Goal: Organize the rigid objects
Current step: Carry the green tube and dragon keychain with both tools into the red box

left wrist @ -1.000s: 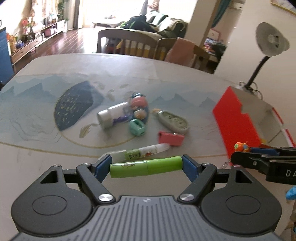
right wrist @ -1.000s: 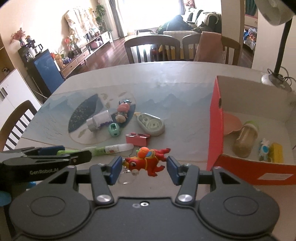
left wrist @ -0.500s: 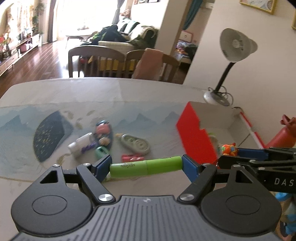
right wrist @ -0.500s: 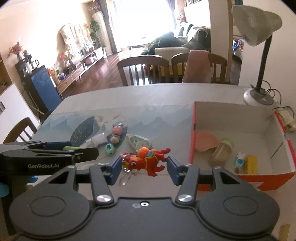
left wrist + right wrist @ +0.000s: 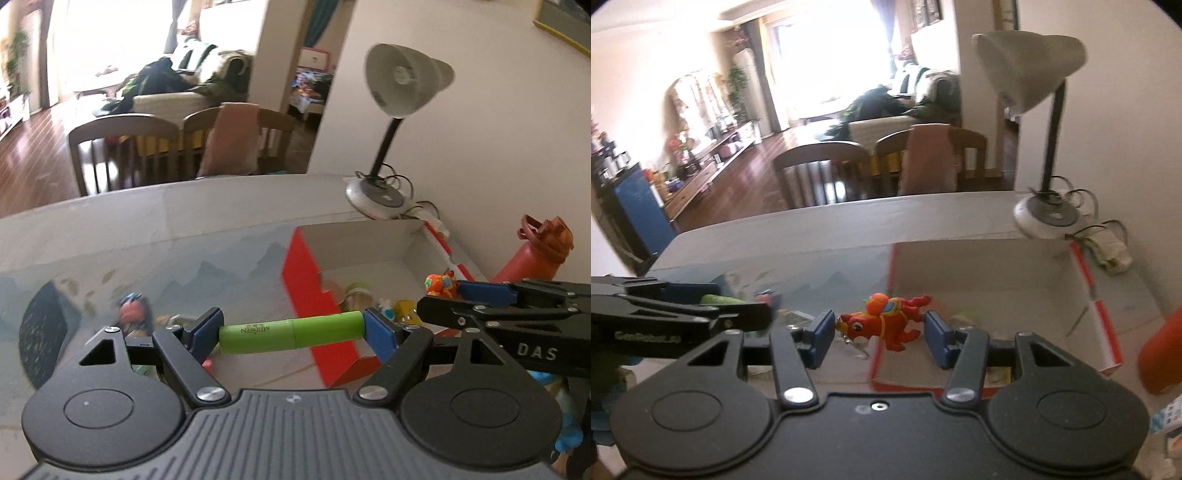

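Observation:
My left gripper [image 5: 291,332] is shut on a green tube [image 5: 288,332], held crosswise above the table just left of the red cardboard box [image 5: 314,295]. My right gripper [image 5: 881,328] is shut on a red toy figure [image 5: 886,321] and holds it over the box's near left corner [image 5: 882,354]. The right gripper also shows in the left wrist view [image 5: 443,295], over the box. Inside the box lie a bottle [image 5: 356,295] and small yellow and white items [image 5: 400,308].
A desk lamp [image 5: 373,192] stands behind the box with cables. A red water bottle [image 5: 535,254] stands right of the box. Small objects [image 5: 129,314] lie on the patterned mat at left. Chairs [image 5: 122,147] line the table's far edge.
Both grippers have risen and moved right toward the box, each keeping its object. The box now lies directly ahead; the loose items on the mat have slid to the left, partly behind the fingers.

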`<action>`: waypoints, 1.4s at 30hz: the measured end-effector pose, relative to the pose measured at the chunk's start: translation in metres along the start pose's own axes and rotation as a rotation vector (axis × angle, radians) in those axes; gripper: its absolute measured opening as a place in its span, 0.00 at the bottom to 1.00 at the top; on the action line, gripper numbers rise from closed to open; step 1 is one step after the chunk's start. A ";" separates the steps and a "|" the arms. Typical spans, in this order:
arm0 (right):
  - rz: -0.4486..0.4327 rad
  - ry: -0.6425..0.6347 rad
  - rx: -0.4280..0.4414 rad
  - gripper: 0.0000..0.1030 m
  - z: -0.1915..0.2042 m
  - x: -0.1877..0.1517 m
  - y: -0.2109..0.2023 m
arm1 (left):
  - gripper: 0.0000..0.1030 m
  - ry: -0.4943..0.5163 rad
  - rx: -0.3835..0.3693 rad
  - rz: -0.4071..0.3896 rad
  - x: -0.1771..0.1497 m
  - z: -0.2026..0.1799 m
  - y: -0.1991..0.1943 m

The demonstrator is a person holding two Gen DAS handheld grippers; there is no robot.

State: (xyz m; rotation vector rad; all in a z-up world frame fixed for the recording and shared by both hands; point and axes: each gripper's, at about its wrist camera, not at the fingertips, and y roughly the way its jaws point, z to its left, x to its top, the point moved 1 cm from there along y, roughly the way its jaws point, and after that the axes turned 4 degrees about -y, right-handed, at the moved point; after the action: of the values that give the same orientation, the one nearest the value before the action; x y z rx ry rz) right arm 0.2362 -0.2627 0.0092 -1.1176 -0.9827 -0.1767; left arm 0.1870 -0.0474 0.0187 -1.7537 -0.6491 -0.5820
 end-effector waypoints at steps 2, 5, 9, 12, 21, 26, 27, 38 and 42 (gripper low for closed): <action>0.003 0.013 -0.018 0.51 -0.012 0.002 0.003 | 0.80 0.002 -0.025 0.015 0.009 -0.009 0.009; 0.008 0.026 -0.055 0.51 -0.030 0.003 0.009 | 0.80 0.021 -0.045 0.022 0.023 -0.022 0.021; 0.015 0.049 -0.093 0.51 -0.054 0.001 0.018 | 0.80 0.064 -0.056 0.029 0.037 -0.041 0.040; 0.025 0.055 -0.118 0.51 -0.068 -0.001 0.025 | 0.80 0.095 -0.062 0.039 0.043 -0.053 0.057; 0.057 0.035 -0.191 0.51 -0.098 -0.015 0.045 | 0.80 0.097 -0.092 0.126 0.055 -0.072 0.119; 0.083 0.048 -0.202 0.51 -0.109 -0.025 0.061 | 0.80 0.101 -0.099 0.173 0.058 -0.083 0.151; 0.089 0.051 -0.206 0.51 -0.111 -0.027 0.064 | 0.80 0.114 -0.099 0.179 0.058 -0.087 0.158; 0.137 0.065 -0.188 0.51 -0.118 -0.043 0.090 | 0.80 0.175 -0.076 0.242 0.049 -0.117 0.226; 0.160 0.044 -0.187 0.51 -0.116 -0.046 0.102 | 0.80 0.176 -0.058 0.265 0.049 -0.118 0.249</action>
State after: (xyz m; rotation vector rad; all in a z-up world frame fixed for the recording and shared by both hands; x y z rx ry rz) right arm 0.3338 -0.3250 -0.1027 -1.3524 -0.8455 -0.1651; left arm 0.3860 -0.2113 -0.0912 -1.7824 -0.2735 -0.5665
